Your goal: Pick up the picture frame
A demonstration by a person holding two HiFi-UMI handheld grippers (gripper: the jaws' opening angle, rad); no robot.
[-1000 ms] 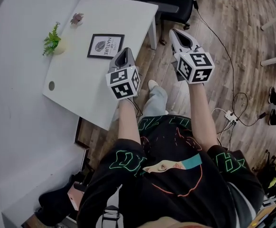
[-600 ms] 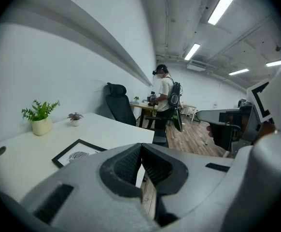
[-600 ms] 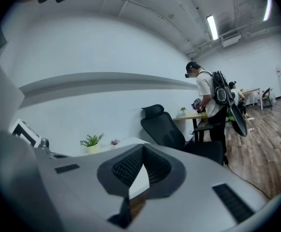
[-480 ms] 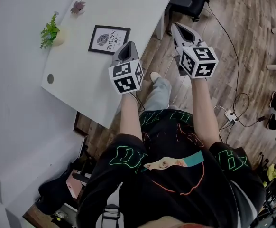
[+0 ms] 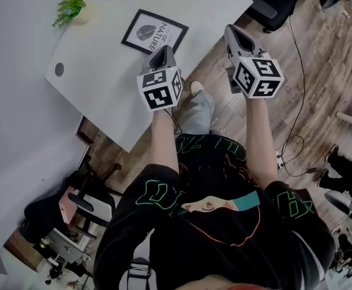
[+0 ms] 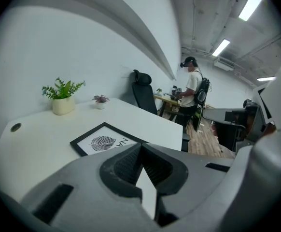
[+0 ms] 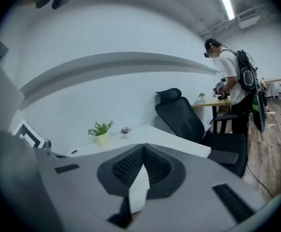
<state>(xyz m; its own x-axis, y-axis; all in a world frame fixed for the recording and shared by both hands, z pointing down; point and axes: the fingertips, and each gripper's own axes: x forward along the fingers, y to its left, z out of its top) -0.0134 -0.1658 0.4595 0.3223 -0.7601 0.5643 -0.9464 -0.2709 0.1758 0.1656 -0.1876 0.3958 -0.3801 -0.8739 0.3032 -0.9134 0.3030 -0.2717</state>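
Picture frame (image 5: pixel 155 32), printed "NATURE" beside a leaf, lies flat near the desk (image 5: pixel 103 83) edge facing the person, with bare desktop around it. Left tongs (image 5: pixel 162 54) hover just beside it and right tongs (image 5: pixel 233 32) are past the desk edge, both closed together and empty.

Picture frame (image 5: pixel 155 32) lies flat on white desk (image 5: pixel 103 83), near left gripper (image 5: pixel 162 52).

picture frame (image 5: pixel 155 32): "NATURE" in capitals beside a leaf print; the smaller line is too small to read
place: worktop (image 5: pixel 103 71), eleven o'clock, head view
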